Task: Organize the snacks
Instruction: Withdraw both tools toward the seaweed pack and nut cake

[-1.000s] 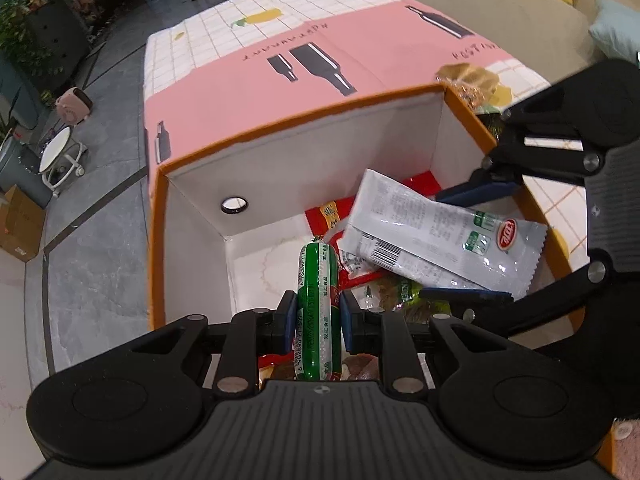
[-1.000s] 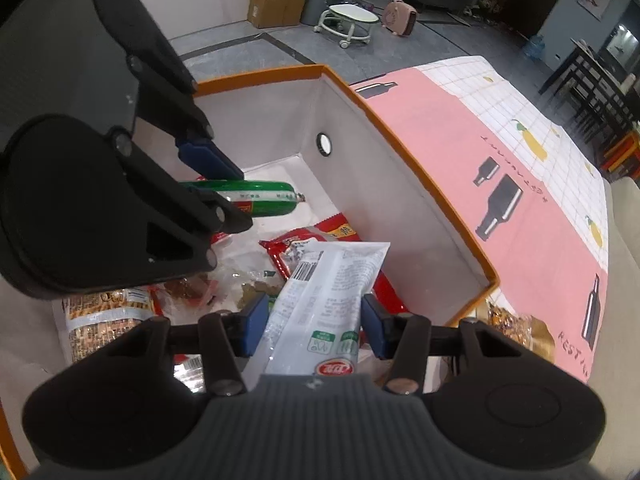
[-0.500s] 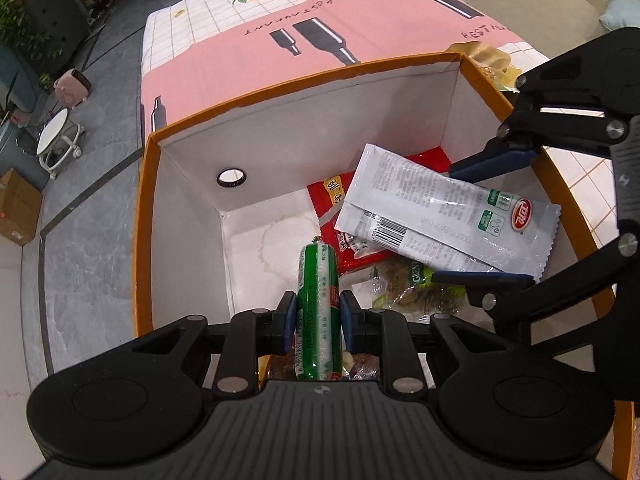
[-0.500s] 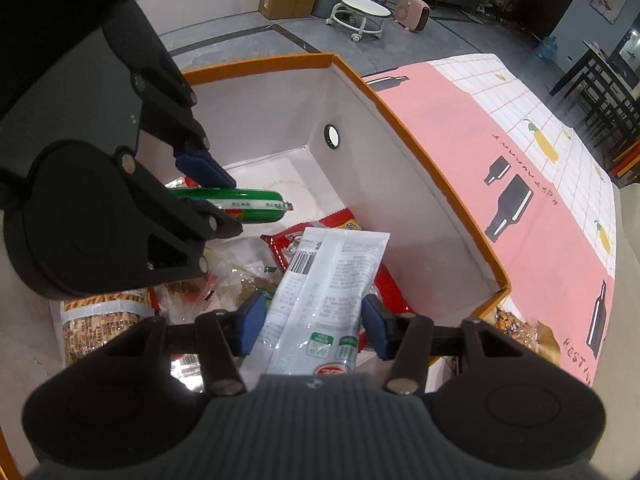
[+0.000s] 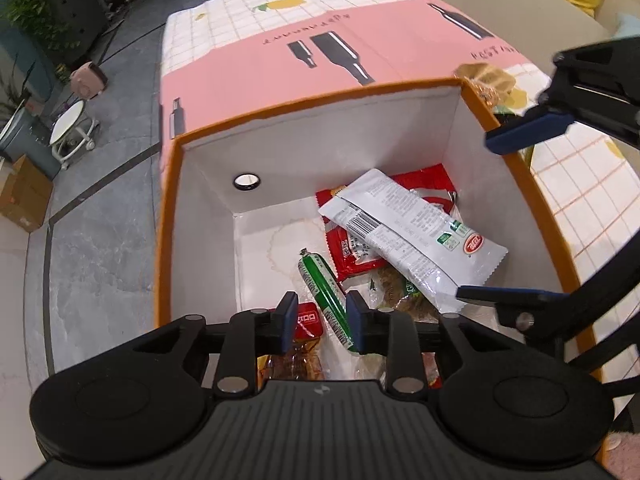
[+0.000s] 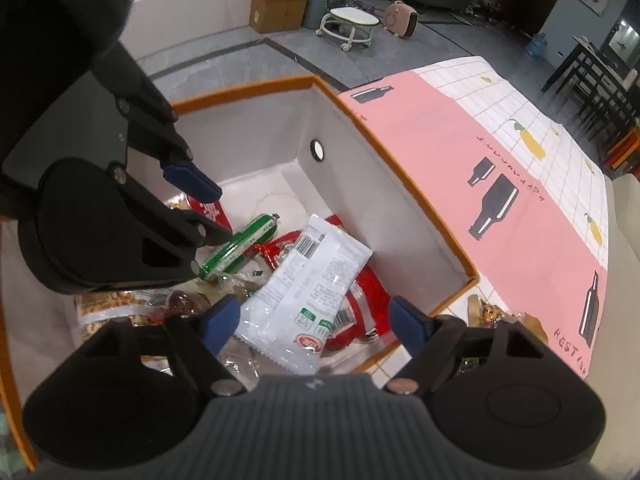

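Note:
An orange-rimmed white box (image 5: pixel 312 156) holds the snacks. A green sausage stick (image 5: pixel 326 296) lies loose on the pile inside, also seen in the right wrist view (image 6: pixel 240 248). A white snack packet (image 5: pixel 412 232) rests on a red packet (image 5: pixel 352 252); in the right wrist view the white packet (image 6: pixel 312 288) lies free. My left gripper (image 5: pixel 322 322) is open above the sausage. My right gripper (image 6: pixel 310 322) is open wide above the white packet, and shows at the right of the left wrist view (image 5: pixel 516 216).
The box (image 6: pixel 400 176) stands on a pink and white tablecloth (image 5: pixel 280 56). A brown snack bag (image 5: pixel 486 80) lies outside the box's far right corner. More packets (image 6: pixel 116 308) fill the box bottom. Floor, a stool (image 6: pixel 350 24) and a cardboard box (image 6: pixel 280 8) lie beyond.
Both grippers have opened. The green sausage dropped from the left gripper and the white packet dropped from the right gripper onto the pile in the box.

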Available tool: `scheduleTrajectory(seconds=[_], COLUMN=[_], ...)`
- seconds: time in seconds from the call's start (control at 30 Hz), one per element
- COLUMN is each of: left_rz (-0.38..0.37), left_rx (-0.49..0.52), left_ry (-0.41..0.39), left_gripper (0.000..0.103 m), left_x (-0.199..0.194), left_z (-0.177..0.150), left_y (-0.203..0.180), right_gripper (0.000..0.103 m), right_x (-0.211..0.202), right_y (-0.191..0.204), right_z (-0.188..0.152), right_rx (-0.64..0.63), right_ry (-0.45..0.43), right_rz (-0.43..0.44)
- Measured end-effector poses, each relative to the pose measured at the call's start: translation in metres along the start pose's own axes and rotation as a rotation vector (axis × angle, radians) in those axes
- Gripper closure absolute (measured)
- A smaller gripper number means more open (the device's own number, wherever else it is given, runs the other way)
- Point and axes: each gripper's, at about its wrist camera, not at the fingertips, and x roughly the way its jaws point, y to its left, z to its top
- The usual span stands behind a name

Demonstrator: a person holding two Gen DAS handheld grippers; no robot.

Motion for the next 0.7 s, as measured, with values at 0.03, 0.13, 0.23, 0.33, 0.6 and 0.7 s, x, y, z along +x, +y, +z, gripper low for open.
scheduleTrajectory(seconds=[0.03,0.13,0.23,0.33,0.6,0.7], left_rz=[0.003,0.015,0.021,0.021,-0.004,0.009], left_rx=[-0.015,-0.054,-0.106,-0.148,-0.183,-0.200], left_ry=[-0.006,-0.027,-0.059,-0.109,-0.250,-0.293], left_gripper=[0.069,0.067,0.067,0.066,0.064,0.064], left_x=[-0.004,-0.016,-0.031,-0.047,-0.083,-0.091], left_z=[0.000,0.001,0.003,0.004,0.005,0.004], left_y=[0.001,0.001,-0.002,-0.008,-0.048,-0.067], right_gripper=[0.022,0.020,0.020,0.020,0.020,0.020], right_x=[-0.005,-0.020,-0.037,-0.053,-0.087,-0.095], right_y=[-0.002,-0.007,-0.016,-0.025,-0.049,-0.055], right_z=[-0.001,-0.005,-0.013,-0.023,-0.073,-0.097], right_rx=[0.006,0.039,0.091,0.146,0.311,0.392], right_ry=[-0.009,-0.043,-0.086,-0.130,-0.222,-0.250], right_rz=[0.002,0.004,0.002,-0.012,-0.060,-0.092])
